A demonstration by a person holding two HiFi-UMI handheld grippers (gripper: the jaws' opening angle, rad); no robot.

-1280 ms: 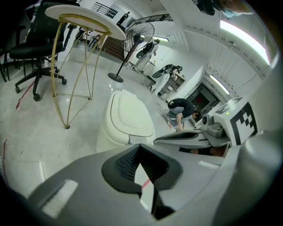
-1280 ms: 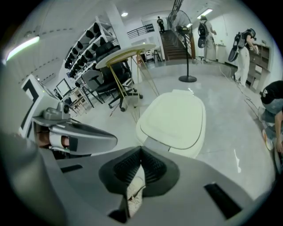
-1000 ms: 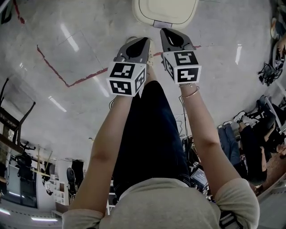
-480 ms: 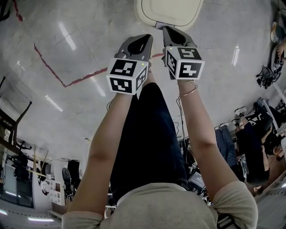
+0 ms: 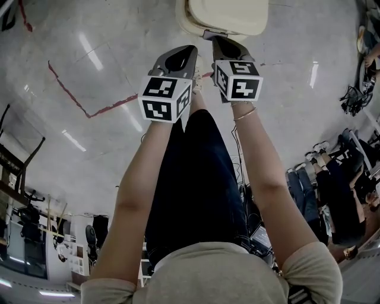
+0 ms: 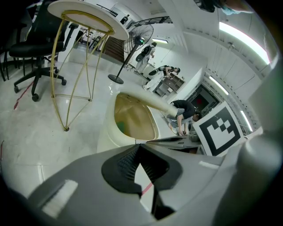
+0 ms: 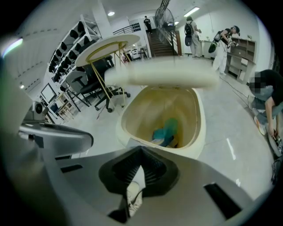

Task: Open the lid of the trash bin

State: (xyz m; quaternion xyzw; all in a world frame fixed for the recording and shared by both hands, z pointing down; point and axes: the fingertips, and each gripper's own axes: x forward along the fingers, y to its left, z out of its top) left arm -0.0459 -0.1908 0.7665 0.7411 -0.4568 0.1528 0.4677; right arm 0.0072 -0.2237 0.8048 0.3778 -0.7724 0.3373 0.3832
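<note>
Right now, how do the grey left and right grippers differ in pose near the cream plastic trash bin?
The right gripper reaches the front edge of the cream trash bin below its raised lid; the left gripper stops short, over floor. The right gripper looks straight into the bin; the left gripper sees it obliquely. Both grippers' jaws are together, empty.

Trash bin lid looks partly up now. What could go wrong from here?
1. The lid hangs only partly raised over the trash bin. The right tool sits by the grey front latch, and if it slips off, the lid might drop shut.
2. The left tool is close beside the right one, both shut and empty. They could knock together and nudge the bin.
</note>
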